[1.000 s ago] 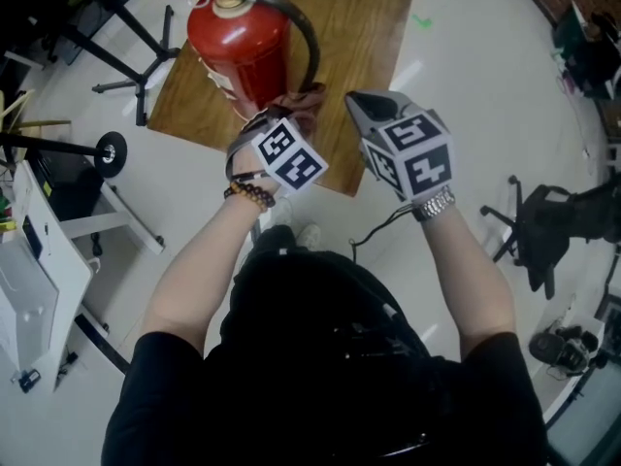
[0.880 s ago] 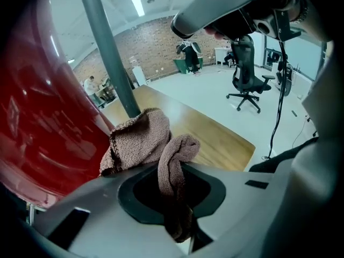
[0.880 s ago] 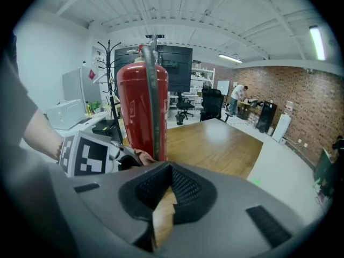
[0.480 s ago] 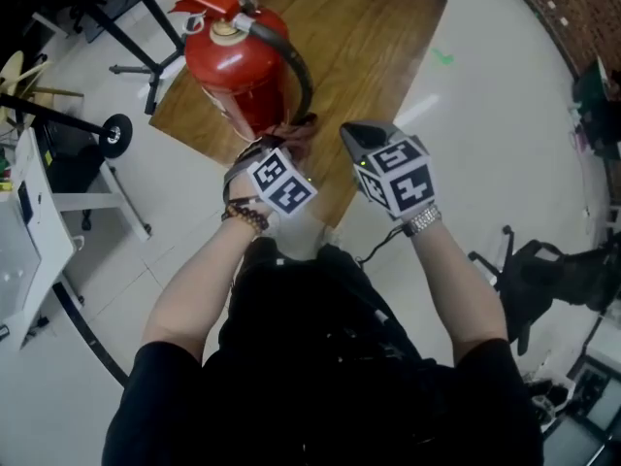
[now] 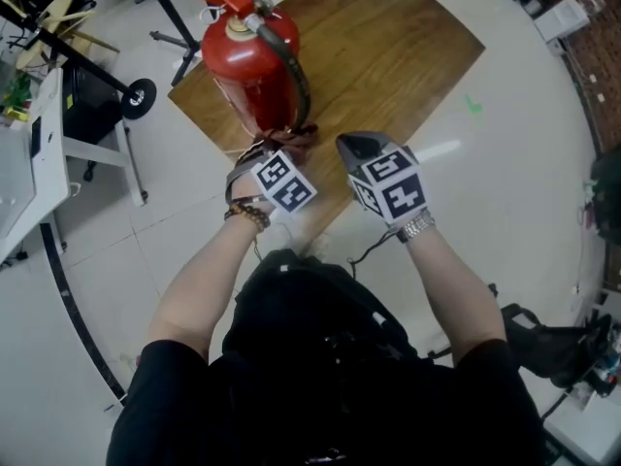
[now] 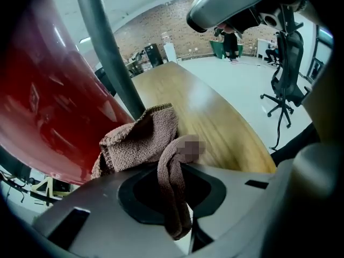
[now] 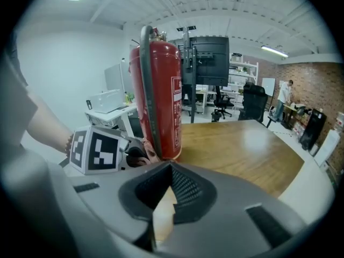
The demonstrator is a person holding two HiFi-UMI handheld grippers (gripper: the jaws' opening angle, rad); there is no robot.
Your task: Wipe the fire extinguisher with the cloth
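The fire extinguisher (image 5: 254,76) stands upright on the wooden worktop (image 5: 388,56), near the edge closest to the person, with its black hose (image 5: 296,66) running down the side that faces the grippers. The brown cloth (image 6: 145,138) lies against the lower part of the red cylinder, close to the base. The left gripper (image 5: 279,153) has its jaws closed narrowly on one fold of the cloth, and the rest is bunched and loose ahead of them. The right gripper (image 5: 351,146) hangs just to the right, jaws fully together with nothing in them, and clear of the cylinder. First hazard noted: nothing steadies the extinguisher, so a firm sideways stroke low on the body could slide or rock it toward the nearby edge. Second: the grip takes only a small pinch of fabric, and drag on the painted surface could pull the cloth out. Third: the hose lies in the wiping path, so a loose fold could snag on it and tug the cylinder. Fourth: if the cloth bunches aside, the hard jaw ends could scrape the paint or the label.
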